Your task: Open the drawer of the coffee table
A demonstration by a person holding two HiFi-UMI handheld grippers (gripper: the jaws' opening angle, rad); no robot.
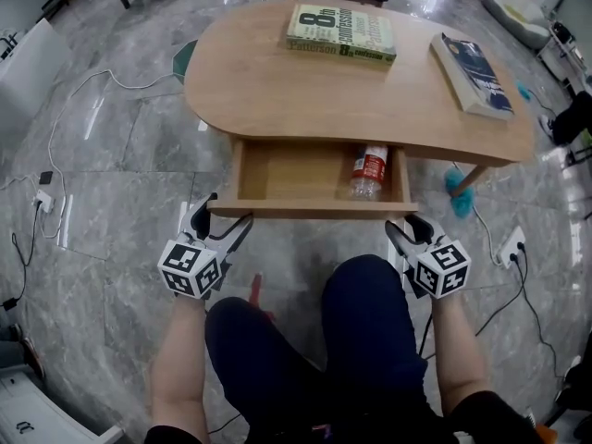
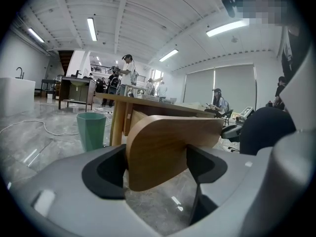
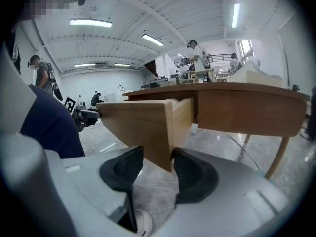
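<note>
Drawer [image 1: 287, 176]: stood open;
Left gripper [image 1: 225, 216]: clamped front panel's [image 1: 310, 209] 9 o'clock end;
Right gripper [image 1: 407, 225]: clamped its 3 o'clock end

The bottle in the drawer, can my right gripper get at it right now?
Probably yes, once it lets go of the drawer front: the drawer is pulled out, the bottle lies mostly uncovered at its right end, just beyond the right gripper.

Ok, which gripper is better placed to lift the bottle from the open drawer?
Probably the right gripper: the bottle lies at the right end of the drawer, just beyond it; the left gripper clamps the opposite corner.
</note>
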